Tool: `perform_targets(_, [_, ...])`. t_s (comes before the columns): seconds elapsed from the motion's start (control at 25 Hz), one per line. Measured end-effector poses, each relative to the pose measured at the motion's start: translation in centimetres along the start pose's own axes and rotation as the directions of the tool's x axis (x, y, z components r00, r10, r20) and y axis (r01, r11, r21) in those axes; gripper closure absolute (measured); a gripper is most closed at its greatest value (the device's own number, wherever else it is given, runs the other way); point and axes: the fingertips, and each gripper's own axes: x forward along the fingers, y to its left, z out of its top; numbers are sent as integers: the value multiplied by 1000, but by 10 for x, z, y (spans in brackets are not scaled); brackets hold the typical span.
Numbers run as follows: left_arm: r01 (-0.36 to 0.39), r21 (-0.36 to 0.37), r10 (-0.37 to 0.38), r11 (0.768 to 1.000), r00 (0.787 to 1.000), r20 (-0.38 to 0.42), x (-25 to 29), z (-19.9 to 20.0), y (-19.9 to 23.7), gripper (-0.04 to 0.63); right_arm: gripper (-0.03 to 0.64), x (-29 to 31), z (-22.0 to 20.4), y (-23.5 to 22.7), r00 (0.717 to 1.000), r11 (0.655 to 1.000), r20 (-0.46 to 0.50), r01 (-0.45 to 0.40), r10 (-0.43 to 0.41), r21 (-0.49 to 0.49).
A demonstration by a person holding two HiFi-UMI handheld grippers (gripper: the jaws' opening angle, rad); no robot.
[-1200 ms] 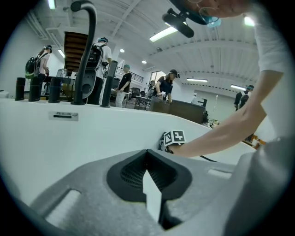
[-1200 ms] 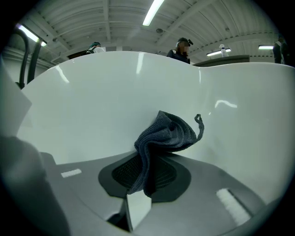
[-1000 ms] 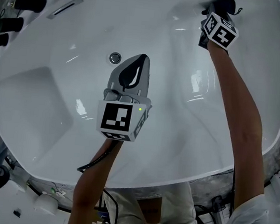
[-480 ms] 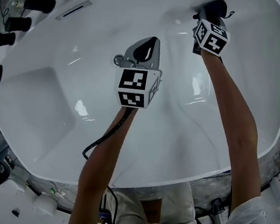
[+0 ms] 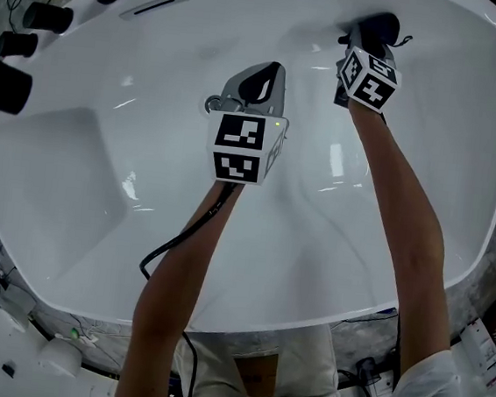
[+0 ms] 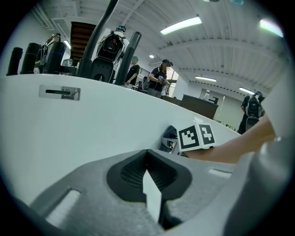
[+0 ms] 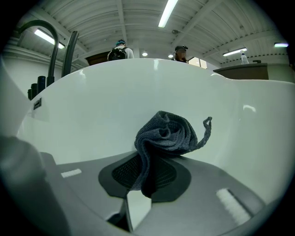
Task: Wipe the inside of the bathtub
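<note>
Dark knitted cloth bunched inside glossy white bathtub.

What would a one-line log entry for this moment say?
right gripper shut on dark cloth at bathtub far wall | left gripper shut, empty, near drain

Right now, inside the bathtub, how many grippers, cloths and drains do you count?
Grippers: 2, left gripper and right gripper
Cloths: 1, dark cloth in the right gripper's jaws
Drains: 1, drain
Total: 4
</note>
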Motion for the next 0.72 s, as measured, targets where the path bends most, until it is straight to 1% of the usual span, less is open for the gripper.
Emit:
perform_targets(0.16, [-24, 3, 24, 1000, 1000, -2, -15, -3, 15, 595, 557, -1, -1, 21, 1000, 1000, 3, -11, 11, 0])
perform_targets(0.44, [-67, -23, 67, 997, 998, 7, -45, -5, 50, 595, 557, -4, -6, 55, 1000, 1000, -7, -5, 5, -8])
perform_targets(0.72, [-108, -39, 108, 993, 994, 9, -77, -17, 87, 595, 557, -6, -20, 102, 1000, 1000, -25, -15, 15, -27])
